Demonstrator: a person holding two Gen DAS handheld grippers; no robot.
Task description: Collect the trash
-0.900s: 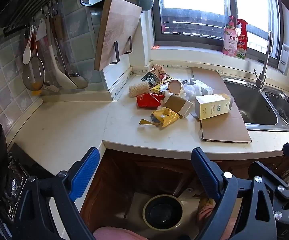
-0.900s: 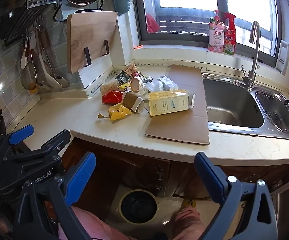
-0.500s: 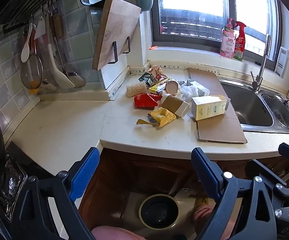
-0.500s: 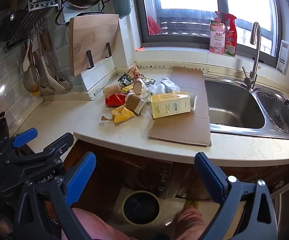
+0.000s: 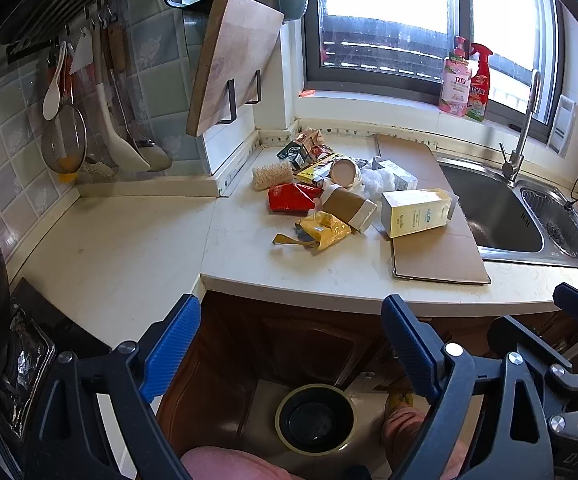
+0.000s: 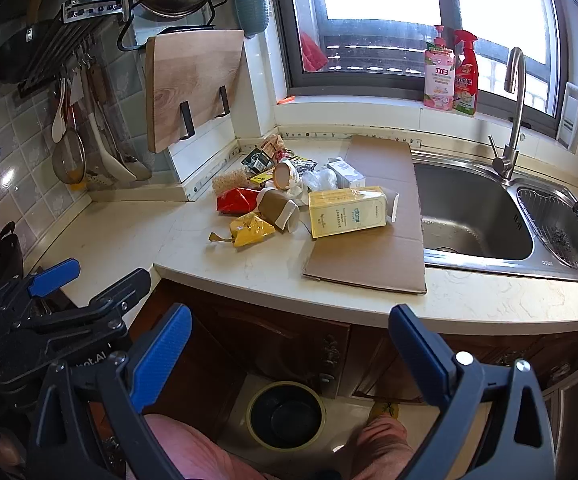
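Gaping empty, both claws, left (image 5: 291, 348) and right (image 6: 289, 348), face crumpled wrappers (image 5: 321, 230), possibly foil.

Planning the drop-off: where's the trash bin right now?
On the floor below the counter edge: the round dark trash bin shows low in both wrist views, before the wooden cabinet doors.

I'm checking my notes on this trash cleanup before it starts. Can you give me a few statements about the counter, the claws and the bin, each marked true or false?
1. The pale yellow carton lies on the flattened cardboard. True.
2. The left claw is shut on the yellow wrapper. False: it is open and empty.
3. The trash bin stands on the floor below the counter. True.
4. The right claw holds a paper cup. False: it is open and holds nothing.
5. The sink is full of dishes. False: no dishes show in it.
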